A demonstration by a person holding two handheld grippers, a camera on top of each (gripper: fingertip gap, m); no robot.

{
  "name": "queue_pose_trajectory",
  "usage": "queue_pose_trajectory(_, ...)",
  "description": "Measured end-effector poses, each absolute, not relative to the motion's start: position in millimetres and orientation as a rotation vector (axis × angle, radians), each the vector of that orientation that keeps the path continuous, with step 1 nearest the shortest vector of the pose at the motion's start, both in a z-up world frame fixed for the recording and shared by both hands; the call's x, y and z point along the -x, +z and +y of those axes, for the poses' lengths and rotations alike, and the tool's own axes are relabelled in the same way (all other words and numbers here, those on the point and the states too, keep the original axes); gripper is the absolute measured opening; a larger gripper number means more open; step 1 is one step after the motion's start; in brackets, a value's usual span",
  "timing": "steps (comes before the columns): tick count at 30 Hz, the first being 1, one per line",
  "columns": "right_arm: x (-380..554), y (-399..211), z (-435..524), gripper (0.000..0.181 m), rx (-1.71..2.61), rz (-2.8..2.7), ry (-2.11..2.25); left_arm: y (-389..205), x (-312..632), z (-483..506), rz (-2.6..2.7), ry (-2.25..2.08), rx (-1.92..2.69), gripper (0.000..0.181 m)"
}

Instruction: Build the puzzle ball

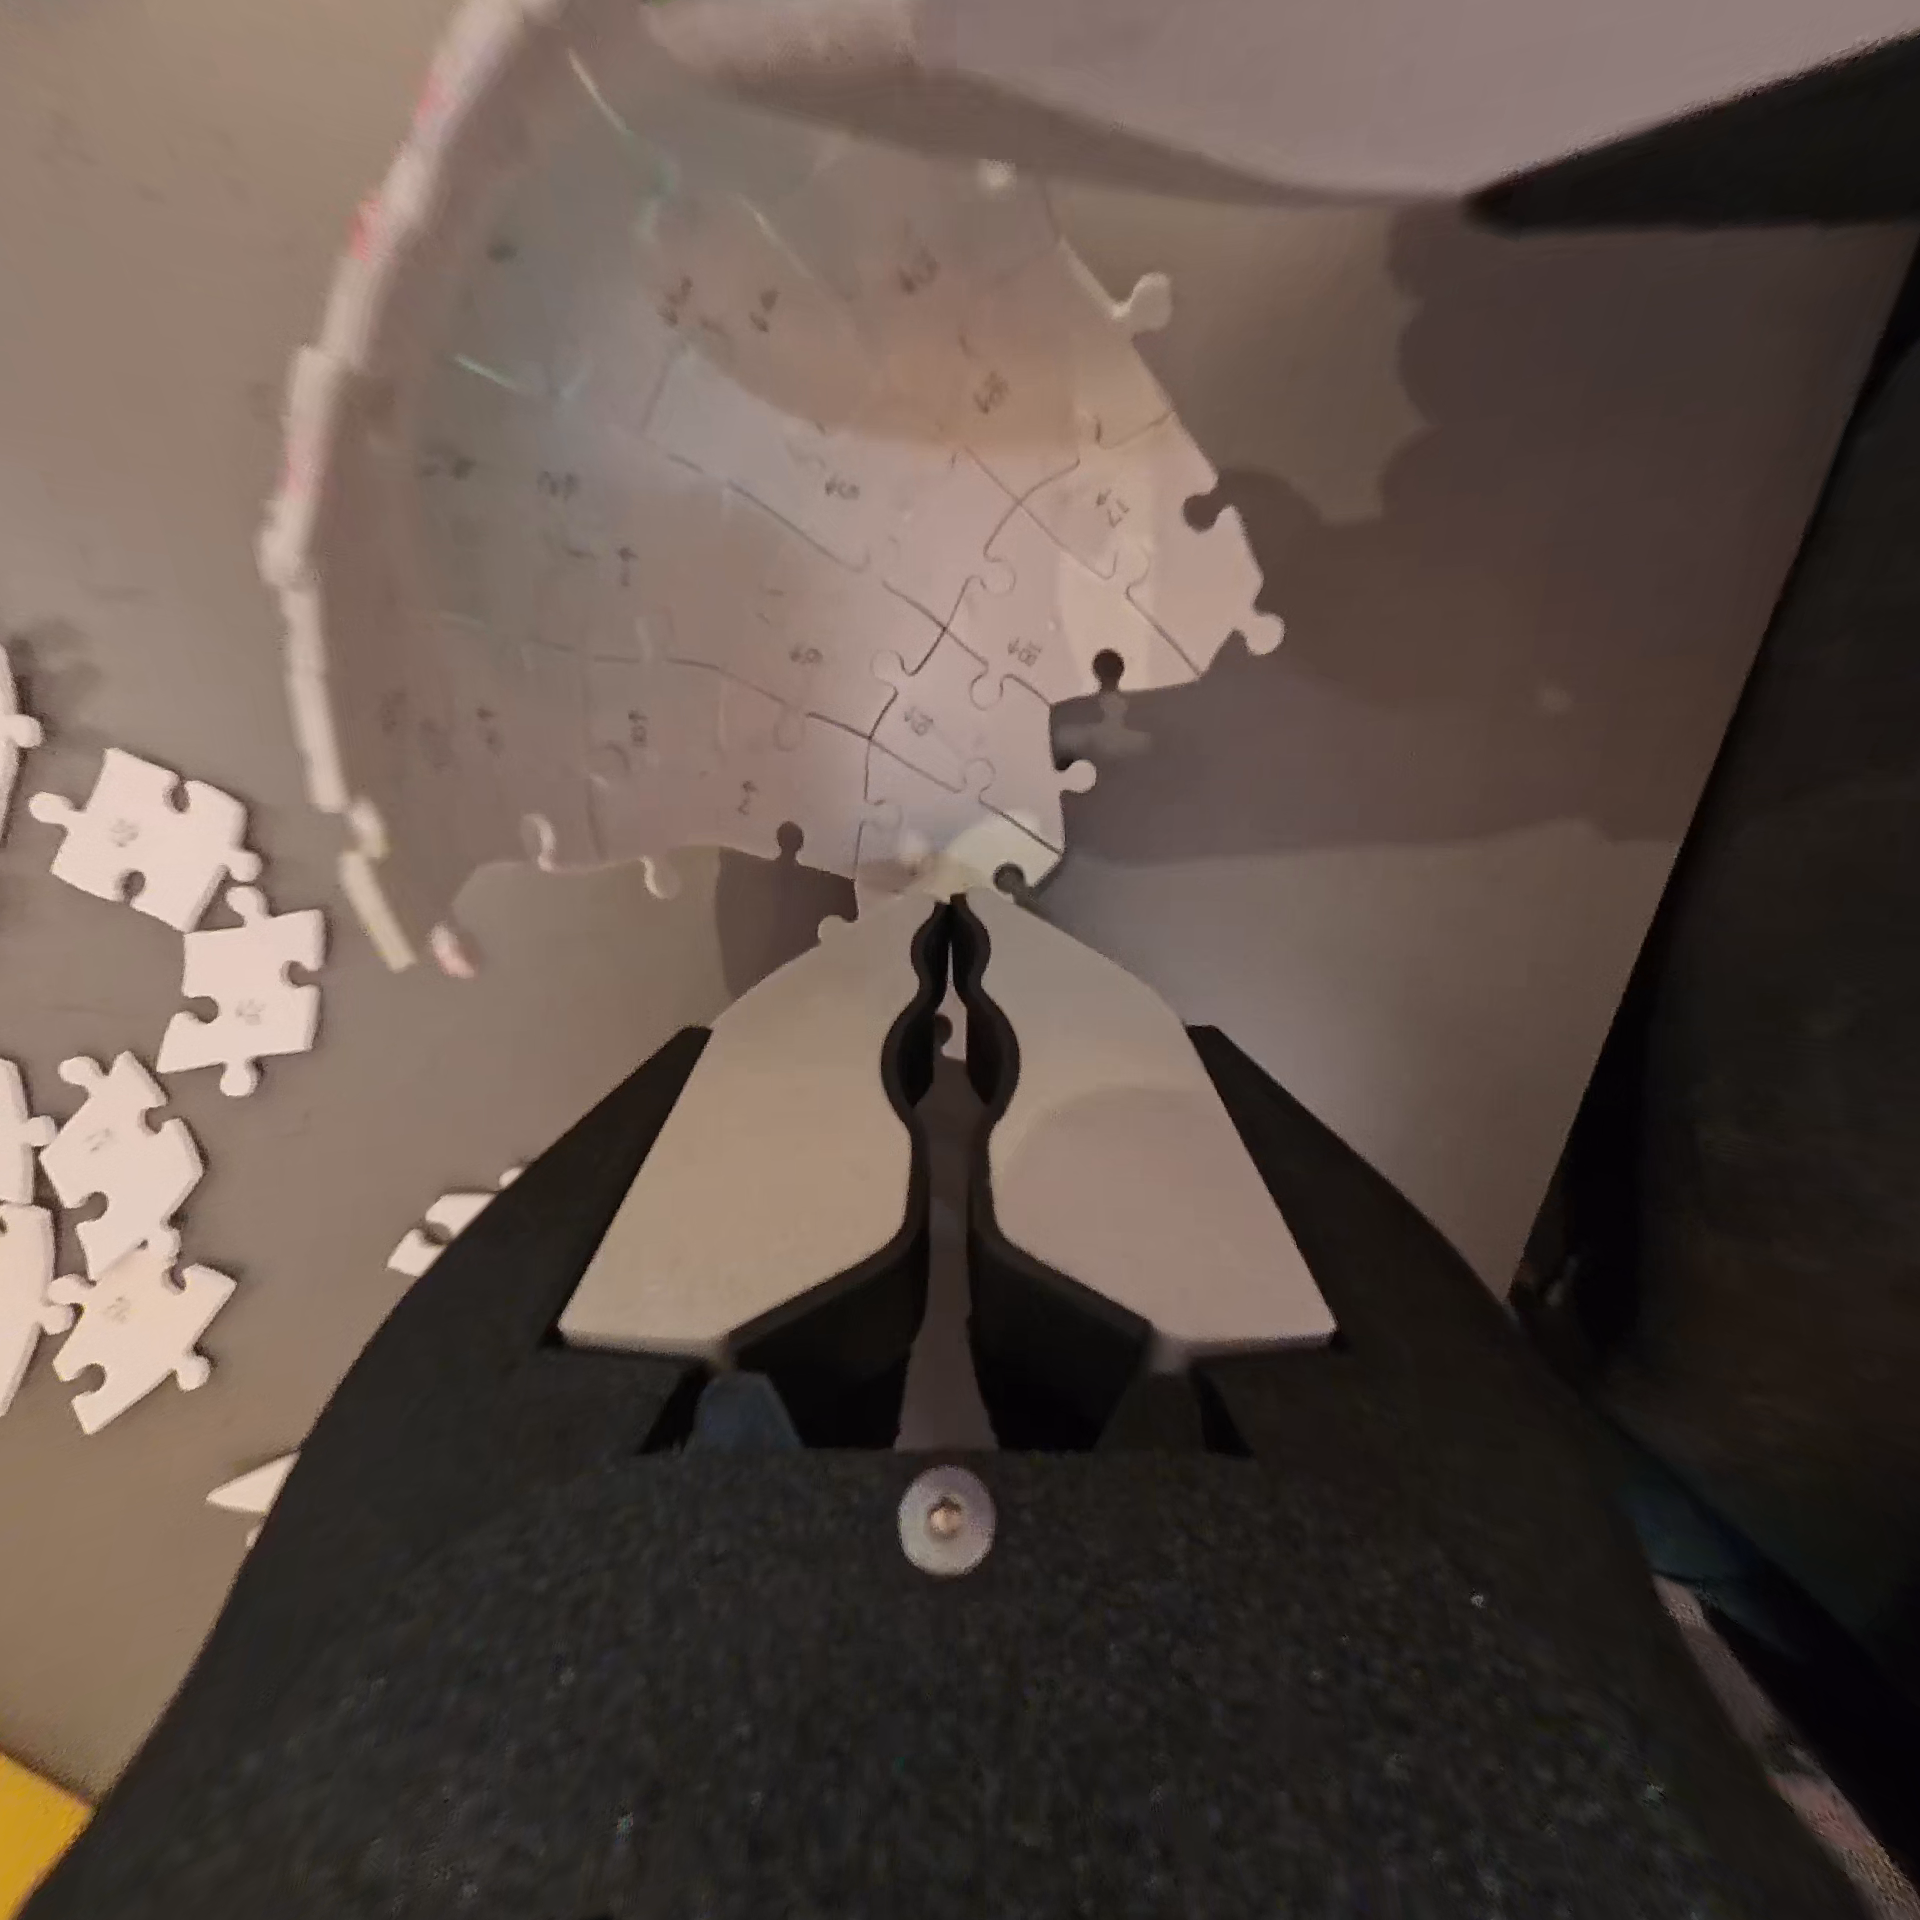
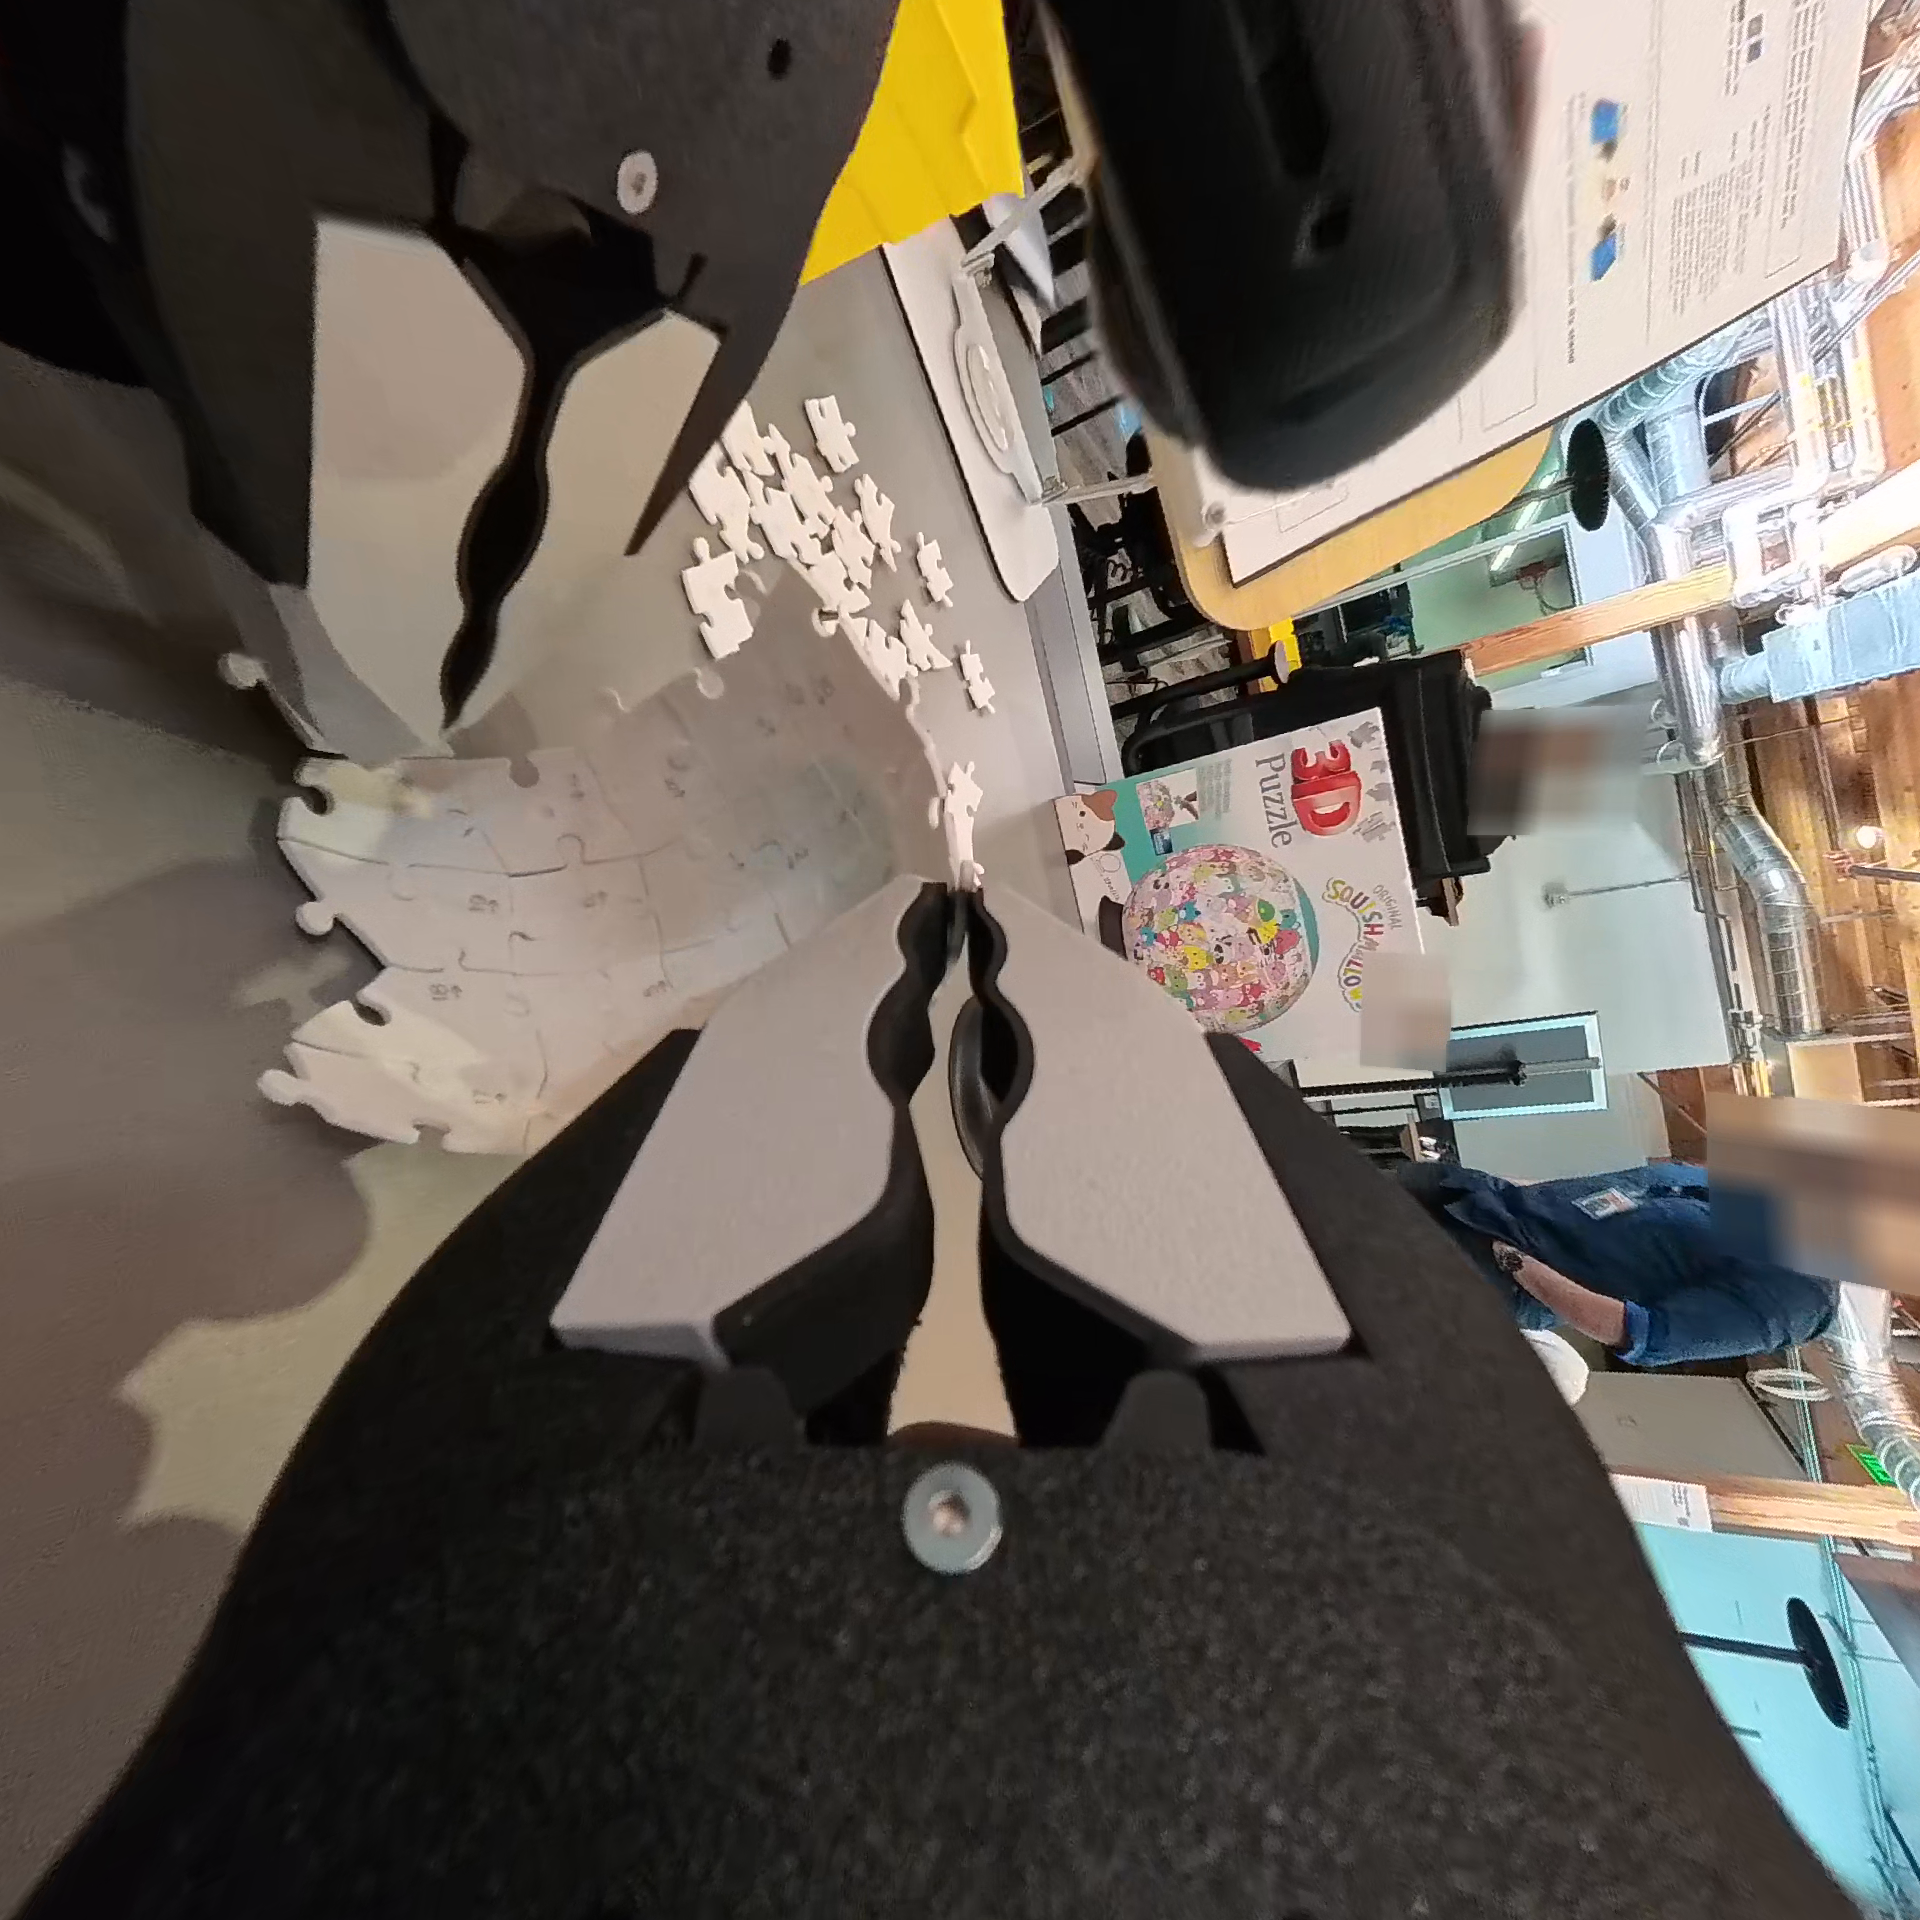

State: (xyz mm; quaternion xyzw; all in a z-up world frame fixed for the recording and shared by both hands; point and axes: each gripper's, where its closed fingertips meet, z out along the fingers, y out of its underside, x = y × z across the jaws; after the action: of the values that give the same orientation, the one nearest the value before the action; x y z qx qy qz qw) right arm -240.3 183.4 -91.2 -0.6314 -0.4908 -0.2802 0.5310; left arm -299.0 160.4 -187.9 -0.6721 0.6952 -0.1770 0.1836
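Observation:
The half-built puzzle ball (image 1: pixel 790 540) is a curved shell of joined white pieces, seen from its inner side and held off the grey table (image 1: pixel 1403 935). My left gripper (image 1: pixel 951 906) is shut on the shell's lower edge piece (image 1: pixel 982 847). In the right wrist view the shell (image 2: pixel 540 894) curves from left to centre. My right gripper (image 2: pixel 961 902) is shut on the shell's thin rim (image 2: pixel 961 821). The left gripper (image 2: pixel 442 732) shows there at upper left, its tips pinching the opposite edge.
Loose white pieces lie on the table (image 1: pixel 156 831), (image 2: pixel 810 520). The puzzle box (image 2: pixel 1247 883) stands at the table's far edge. A white tray (image 2: pixel 987 416) and a yellow object (image 2: pixel 914 156) sit beyond the pieces. A person in blue (image 2: pixel 1621 1247) is off the table. My hands' fingertips stand some 11 centimeters from each other.

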Motion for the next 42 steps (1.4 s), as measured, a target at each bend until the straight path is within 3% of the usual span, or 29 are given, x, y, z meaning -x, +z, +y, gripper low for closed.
queue_pose_trajectory(17,258,-81,175,0.004,1.325,-1.232,-0.784,-194,298,163,1.892,-0.444,1.936,0.0)
queue_pose_trajectory(22,269,-79,165,0.014,1.306,-1.247,-0.691,-194,297,163,1.858,-0.471,1.958,0.0)
queue_pose_trajectory(28,270,-77,146,0.035,1.438,-1.17,-0.346,-194,297,164,1.855,-0.46,1.954,0.0)
queue_pose_trajectory(31,255,-65,131,0.031,1.559,-0.986,-0.078,-194,296,164,1.843,-0.459,1.959,0.0)
queue_pose_trajectory(33,233,-79,130,0.033,1.768,-0.808,0.093,-194,296,164,1.827,-0.458,1.97,0.0)
queue_pose_trajectory(38,236,-114,123,0.056,2.101,-0.445,0.54,-194,293,164,1.761,-0.439,2.017,0.0)
queue_pose_trajectory(42,232,-130,138,0.05,2.167,-0.32,0.453,-194,289,158,1.706,-0.444,2.051,0.0)
